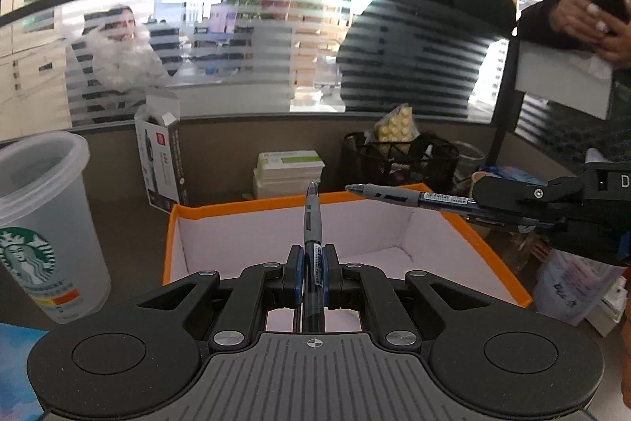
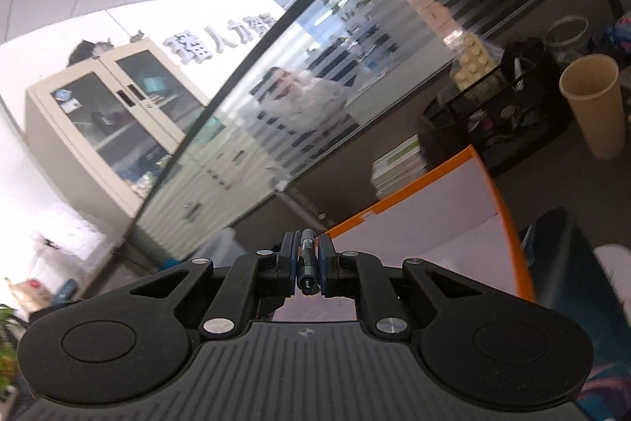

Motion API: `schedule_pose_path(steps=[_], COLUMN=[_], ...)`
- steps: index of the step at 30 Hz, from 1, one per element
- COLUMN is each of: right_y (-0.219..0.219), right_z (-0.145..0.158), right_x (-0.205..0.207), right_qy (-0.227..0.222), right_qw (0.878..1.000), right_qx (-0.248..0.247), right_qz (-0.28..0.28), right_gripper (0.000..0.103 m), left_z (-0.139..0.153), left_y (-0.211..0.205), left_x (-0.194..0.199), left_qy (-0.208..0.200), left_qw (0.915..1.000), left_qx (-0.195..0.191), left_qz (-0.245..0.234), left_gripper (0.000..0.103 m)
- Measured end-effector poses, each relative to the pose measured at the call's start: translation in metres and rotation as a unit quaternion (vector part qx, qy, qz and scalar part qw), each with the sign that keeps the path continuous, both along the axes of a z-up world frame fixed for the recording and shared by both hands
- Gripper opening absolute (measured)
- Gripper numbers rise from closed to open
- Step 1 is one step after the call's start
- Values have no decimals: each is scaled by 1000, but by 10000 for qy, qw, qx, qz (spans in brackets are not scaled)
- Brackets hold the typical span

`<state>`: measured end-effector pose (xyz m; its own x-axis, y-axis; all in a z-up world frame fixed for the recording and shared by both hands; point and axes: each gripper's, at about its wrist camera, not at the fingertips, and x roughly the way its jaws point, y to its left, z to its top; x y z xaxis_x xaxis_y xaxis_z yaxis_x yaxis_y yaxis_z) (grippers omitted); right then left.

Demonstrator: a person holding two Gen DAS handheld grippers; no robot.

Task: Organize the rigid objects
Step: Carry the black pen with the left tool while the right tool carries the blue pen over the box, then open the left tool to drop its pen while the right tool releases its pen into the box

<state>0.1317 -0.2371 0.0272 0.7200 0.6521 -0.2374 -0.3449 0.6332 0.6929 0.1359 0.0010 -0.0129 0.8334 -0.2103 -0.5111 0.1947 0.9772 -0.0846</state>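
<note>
Two grey-and-blue ballpoint pens are pinched, one in each gripper, over an orange-rimmed cardboard box with a white inside [image 1: 465, 223] that stands on the bench. The left gripper [image 1: 313, 259] has its jaws pressed on the first pen [image 1: 312, 219], which points forward along the fingers, tip up and away, above the box's open cavity. A printed label wraps its barrel, too small to read.

Only the left wrist view shows the right gripper [image 1: 508, 202] from outside: it enters from the right, jaws clamped on the second pen [image 1: 398, 196], which lies level with its tip pointing left over the box's far rim. The same view alone shows a translucent plastic cup with the green Starbucks mermaid logo [image 1: 43, 223] to the left of the box, an opened grey pen carton [image 1: 161, 152] behind it, and two people leaning on the partition, one holding a phone.

The right wrist view sees its own pen [image 2: 307, 259] end-on between the shut jaws, and alone shows a tan paper cup [image 2: 595, 105] beside a black mesh desk organiser [image 2: 493, 121]. Large Chinese characters are on the far wall.
</note>
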Motion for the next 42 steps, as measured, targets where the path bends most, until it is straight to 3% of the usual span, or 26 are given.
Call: schedule_pose_path(steps=[12,31,42], right_y=[14,36,50], right_z=[-18,-51,-60], right_x=[27,55,62], right_qy=[38,403,403], right_qw=[9990,9951,9795], right_qx=[-403,-886,-1944], right_qz=[-214,-198,-353], right_gripper=[10,10,10], left_z=[-26,-52,-60], left_y=[-9,-16,-34], left_x=[37,58,64], left_qy=[402,771,883], left_qw=[9991,9966,9951], left_qx=[79,211,415], left_qz=[68,191,147], left_gripper=[7,7,7])
